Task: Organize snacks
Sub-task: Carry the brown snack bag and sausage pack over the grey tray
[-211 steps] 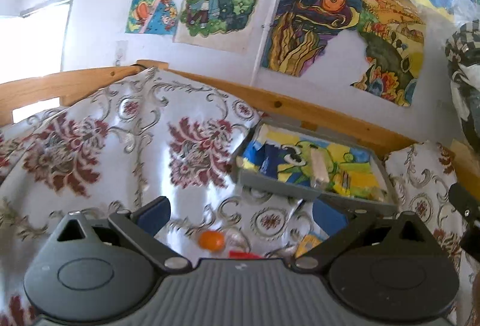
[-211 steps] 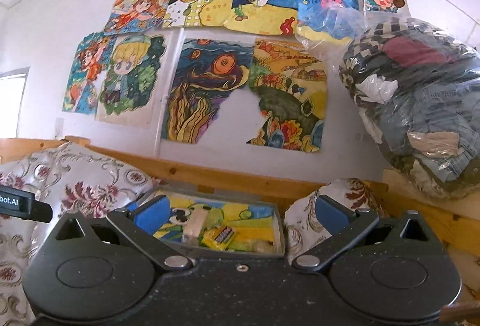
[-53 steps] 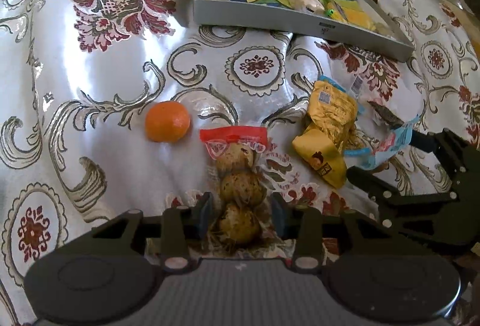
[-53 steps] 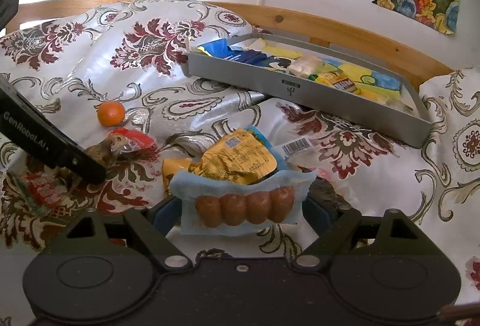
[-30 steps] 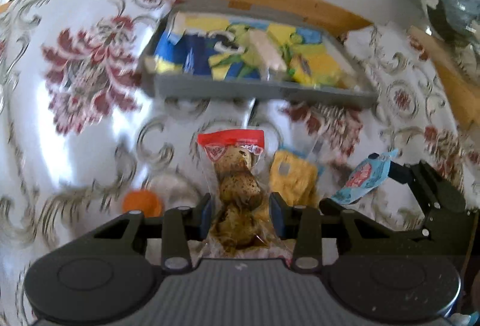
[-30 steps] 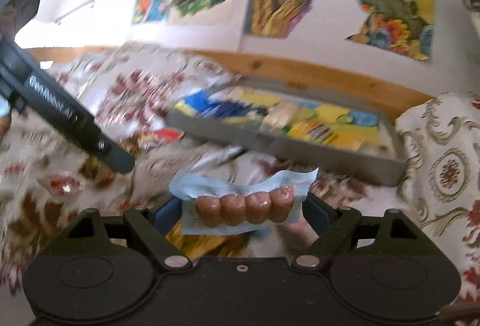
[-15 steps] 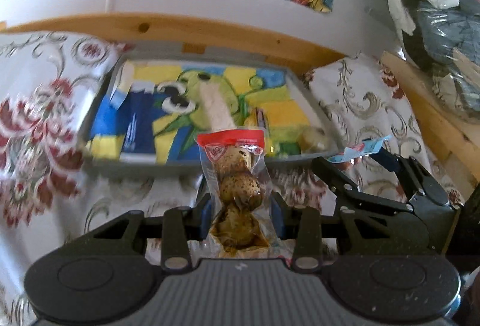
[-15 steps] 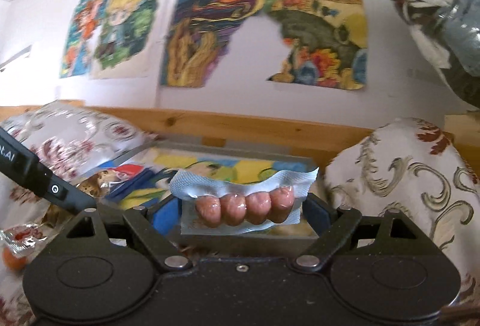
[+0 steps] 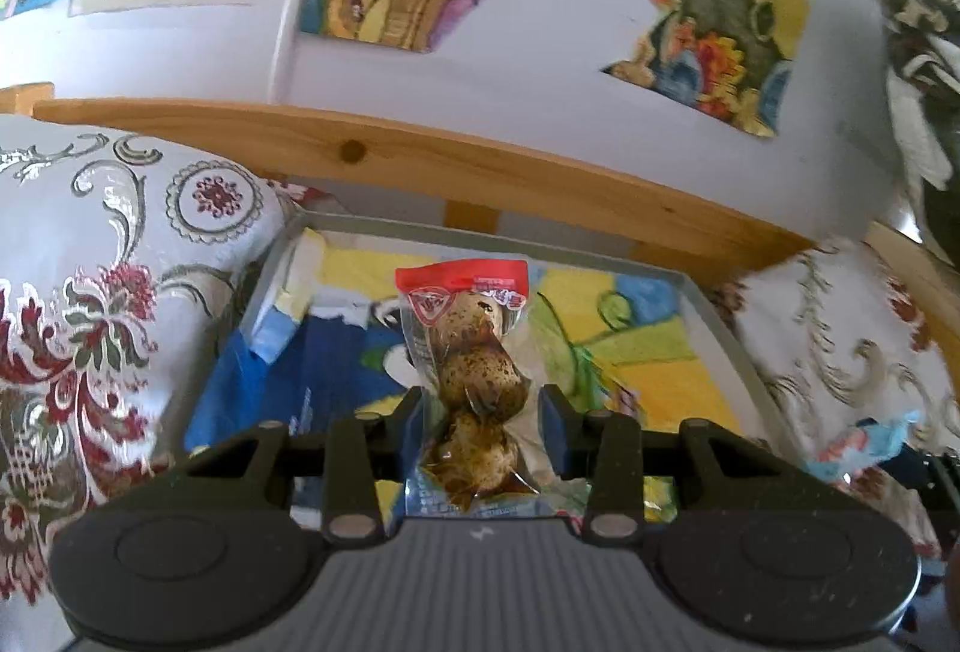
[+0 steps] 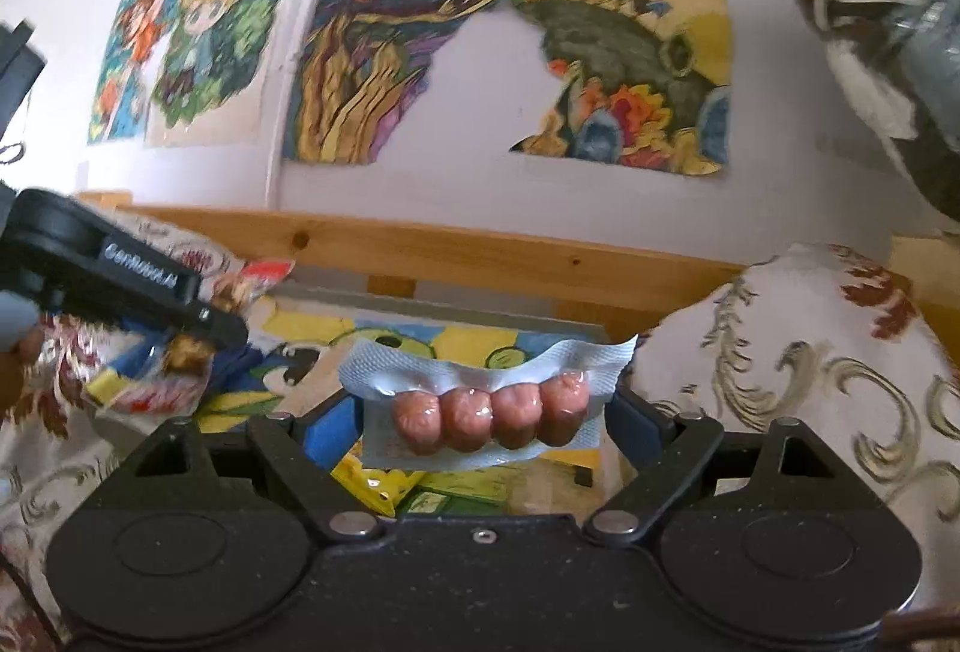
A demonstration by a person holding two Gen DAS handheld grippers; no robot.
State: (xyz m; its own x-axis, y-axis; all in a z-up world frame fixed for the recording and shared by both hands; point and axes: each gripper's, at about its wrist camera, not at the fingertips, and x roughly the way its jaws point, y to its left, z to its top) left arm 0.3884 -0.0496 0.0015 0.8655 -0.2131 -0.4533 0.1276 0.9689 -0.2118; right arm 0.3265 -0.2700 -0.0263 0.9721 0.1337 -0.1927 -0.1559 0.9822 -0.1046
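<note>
Since half a second ago both grippers have been carried closer over the tray (image 9: 714,316), which now fills more of each view. The tray is grey, shallow, lined with a bright cartoon drawing, and is set on a floral cloth (image 9: 78,292) before a wooden rail (image 9: 480,166); a yellow packet (image 10: 372,484) is seen in it. Painted pictures (image 10: 384,33) are taped to the wall behind. The left gripper (image 9: 483,424) is pinched on the egg pack (image 9: 474,370), clear with a red top and three speckled brown eggs, held upright above the tray. The right gripper (image 10: 486,433) is clamped on the sausage pack (image 10: 489,412), pale blue with four pink links in a row, held crosswise over the tray's near edge.
</note>
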